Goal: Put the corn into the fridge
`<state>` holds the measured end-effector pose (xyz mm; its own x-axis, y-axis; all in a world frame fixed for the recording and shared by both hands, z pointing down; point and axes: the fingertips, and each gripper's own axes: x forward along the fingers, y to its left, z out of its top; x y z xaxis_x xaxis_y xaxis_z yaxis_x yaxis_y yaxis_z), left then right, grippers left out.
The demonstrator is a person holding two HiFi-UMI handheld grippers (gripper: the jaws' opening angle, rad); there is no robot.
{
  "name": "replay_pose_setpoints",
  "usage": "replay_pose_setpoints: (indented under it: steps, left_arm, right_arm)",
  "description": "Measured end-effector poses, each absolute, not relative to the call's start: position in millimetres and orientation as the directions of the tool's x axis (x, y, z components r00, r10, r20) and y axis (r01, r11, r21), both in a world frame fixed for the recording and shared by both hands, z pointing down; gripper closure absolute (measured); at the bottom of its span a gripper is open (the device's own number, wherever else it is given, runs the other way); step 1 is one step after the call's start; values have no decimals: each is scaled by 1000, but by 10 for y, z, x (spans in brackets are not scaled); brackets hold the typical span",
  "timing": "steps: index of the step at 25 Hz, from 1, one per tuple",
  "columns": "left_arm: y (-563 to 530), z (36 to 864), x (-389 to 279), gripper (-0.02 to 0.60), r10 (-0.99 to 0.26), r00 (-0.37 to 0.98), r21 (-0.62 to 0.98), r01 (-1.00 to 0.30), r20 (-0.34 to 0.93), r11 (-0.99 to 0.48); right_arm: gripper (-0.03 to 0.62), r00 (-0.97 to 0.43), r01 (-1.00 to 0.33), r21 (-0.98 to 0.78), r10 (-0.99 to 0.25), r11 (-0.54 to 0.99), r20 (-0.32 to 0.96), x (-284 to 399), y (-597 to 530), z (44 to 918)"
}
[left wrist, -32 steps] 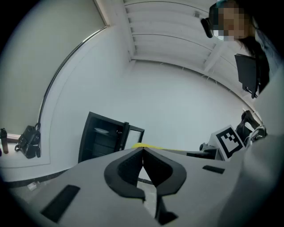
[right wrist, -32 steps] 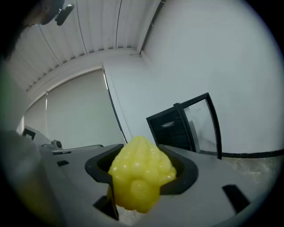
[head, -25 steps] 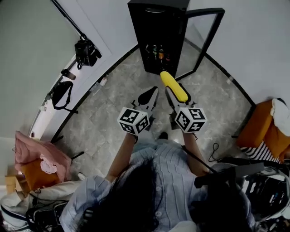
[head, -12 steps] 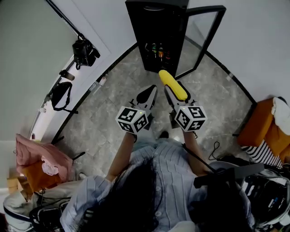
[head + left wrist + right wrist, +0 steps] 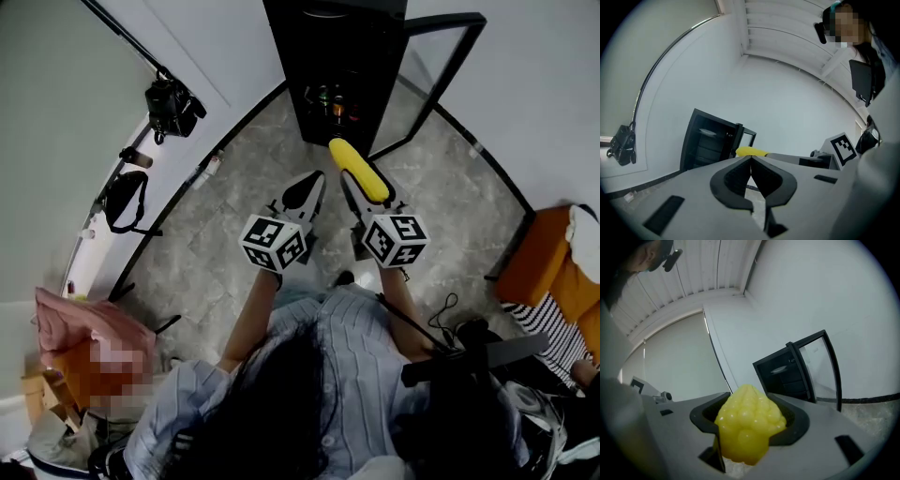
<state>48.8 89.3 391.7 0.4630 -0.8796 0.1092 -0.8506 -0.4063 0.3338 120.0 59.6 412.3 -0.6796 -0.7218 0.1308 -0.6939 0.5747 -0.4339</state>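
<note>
A yellow corn cob (image 5: 358, 169) sticks out forward from my right gripper (image 5: 364, 192), which is shut on it; in the right gripper view the corn (image 5: 747, 427) fills the space between the pads. My left gripper (image 5: 305, 194) is beside it on the left, shut with nothing in it, its pads (image 5: 751, 178) meeting. The black fridge (image 5: 336, 66) stands ahead against the wall with its glass door (image 5: 436, 75) swung open to the right. Bottles show on a lower shelf inside. In the left gripper view the fridge (image 5: 708, 143) is ahead and the corn (image 5: 750, 151) to the right.
A camera (image 5: 171, 101) on a tripod and a black bag (image 5: 127, 195) sit by the left wall. Orange cushions (image 5: 544, 262) lie at the right, pink cloth (image 5: 84, 323) at the lower left. The floor is grey marble tile.
Both grippers and the person have moved a little closer to the fridge. The corn stays held in the right gripper.
</note>
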Motion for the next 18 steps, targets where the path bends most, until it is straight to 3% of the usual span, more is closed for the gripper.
replay_pose_setpoints:
  steps: [18]
  left_arm:
    - [-277,3916,-494,572,-833,546,391,-788,91,-475]
  right_arm:
    - [336,-591,-755,-476,-783,451,195,329,-445,4239]
